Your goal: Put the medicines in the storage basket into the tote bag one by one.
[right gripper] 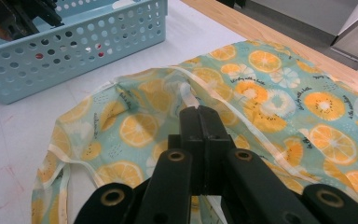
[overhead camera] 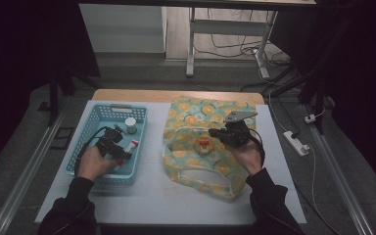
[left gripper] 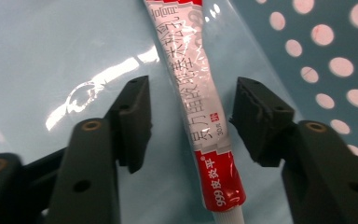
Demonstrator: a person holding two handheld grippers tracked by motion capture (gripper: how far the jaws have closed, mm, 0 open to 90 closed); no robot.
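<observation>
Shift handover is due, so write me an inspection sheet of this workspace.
Surface: white table top, wooden strip along its far edge.
Job's things: red-and-white tube lying on the floor of the blue perforated basket; fruit-print bag spread out beside the basket.
Clutter: small white-capped jar in the basket.
Grippers: left gripper straddles the tube, jaws not yet touching it; right gripper has its jaws shut, on the bag's fabric as far as the high view shows.
Cables: power strip and loose cords on the floor.
Surroundings: table legs beyond, dark room.
</observation>
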